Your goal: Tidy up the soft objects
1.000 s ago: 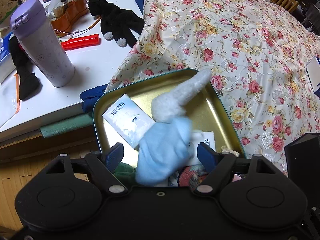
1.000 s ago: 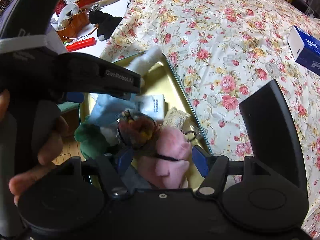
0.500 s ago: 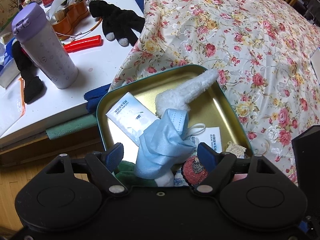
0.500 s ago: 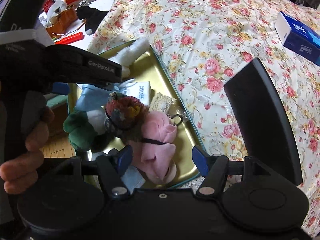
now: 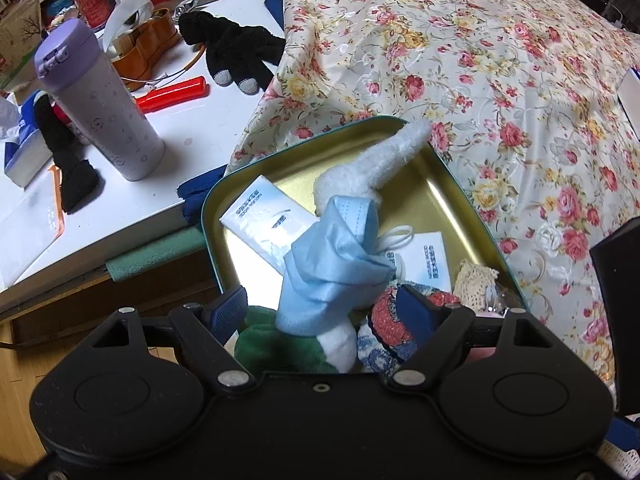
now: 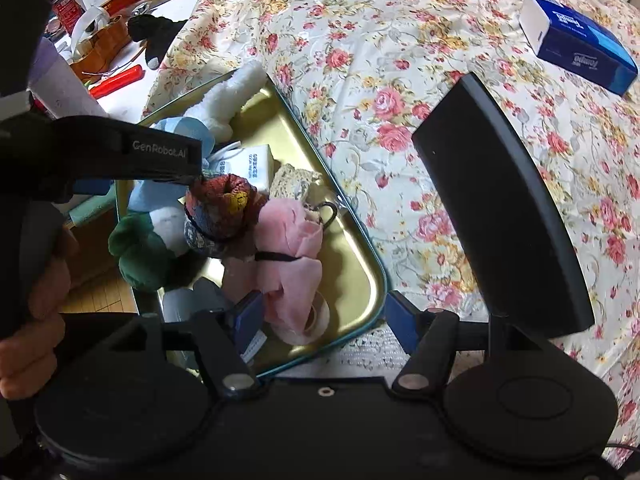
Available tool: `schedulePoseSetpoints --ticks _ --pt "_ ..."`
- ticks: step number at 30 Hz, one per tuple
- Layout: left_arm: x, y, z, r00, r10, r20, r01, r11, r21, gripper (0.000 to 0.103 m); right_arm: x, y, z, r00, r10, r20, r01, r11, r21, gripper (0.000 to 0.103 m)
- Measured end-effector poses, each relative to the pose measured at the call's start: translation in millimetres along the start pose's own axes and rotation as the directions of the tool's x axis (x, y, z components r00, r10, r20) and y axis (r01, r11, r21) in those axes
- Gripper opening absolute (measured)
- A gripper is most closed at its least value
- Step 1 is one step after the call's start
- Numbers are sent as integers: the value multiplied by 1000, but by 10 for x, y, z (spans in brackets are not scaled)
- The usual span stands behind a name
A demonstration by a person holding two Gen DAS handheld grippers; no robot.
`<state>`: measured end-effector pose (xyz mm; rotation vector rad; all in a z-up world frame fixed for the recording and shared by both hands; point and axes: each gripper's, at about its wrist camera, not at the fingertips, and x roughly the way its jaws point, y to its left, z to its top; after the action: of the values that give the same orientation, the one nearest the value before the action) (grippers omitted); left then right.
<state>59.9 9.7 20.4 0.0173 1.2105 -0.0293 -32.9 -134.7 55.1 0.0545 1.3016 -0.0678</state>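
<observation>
A gold tin tray point(image 5: 444, 196) with a teal rim lies on the floral cloth and holds soft things: a crumpled blue face mask point(image 5: 332, 268), a white fuzzy sock point(image 5: 380, 160), a green and white plush point(image 5: 280, 344), a red and blue knitted piece point(image 5: 392, 320), a pink cloth point(image 6: 292, 240) and a cream lace piece point(image 5: 476, 280). My left gripper point(image 5: 324, 312) is open just above the tray's near end, with nothing between its fingers. My right gripper point(image 6: 324, 316) is open over the tray's near corner point(image 6: 360, 276), next to the pink cloth.
A white desk point(image 5: 200, 120) to the left carries a purple bottle point(image 5: 100, 100), black gloves point(image 5: 232, 48), a red-handled tool point(image 5: 172, 90) and a wooden holder. A blue tissue box point(image 6: 580, 40) lies on the floral cloth point(image 5: 500, 80). A black panel point(image 6: 504, 200) stands right of the tray.
The blue mask has left my left gripper and now lies on the pile in the tray. Both grippers have drawn back from the tray; more of it shows.
</observation>
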Motion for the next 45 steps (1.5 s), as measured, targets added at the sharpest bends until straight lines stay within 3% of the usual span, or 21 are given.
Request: schedulePoseSetpoints --ticks 6,19,31,45 --pt "-88 30 -185 1000 -14 -10 14 999 -31 81 -48 -71 -72 1000 2 -11 -1 1000 18 65" --pt "-482 -187 -585 1000 11 12 -11 1000 -7 81 -291 -358 -335 999 4 34 -6 998 55 67" --pt "-787 -378 -893 999 44 19 -44 999 -26 81 -375 -683 -602 1000 13 24 -15 996 91 68" --pt "-1000 -603 -1209 994 98 49 -97 995 -22 81 -688 -983 -878 993 27 116 -41 992 116 70"
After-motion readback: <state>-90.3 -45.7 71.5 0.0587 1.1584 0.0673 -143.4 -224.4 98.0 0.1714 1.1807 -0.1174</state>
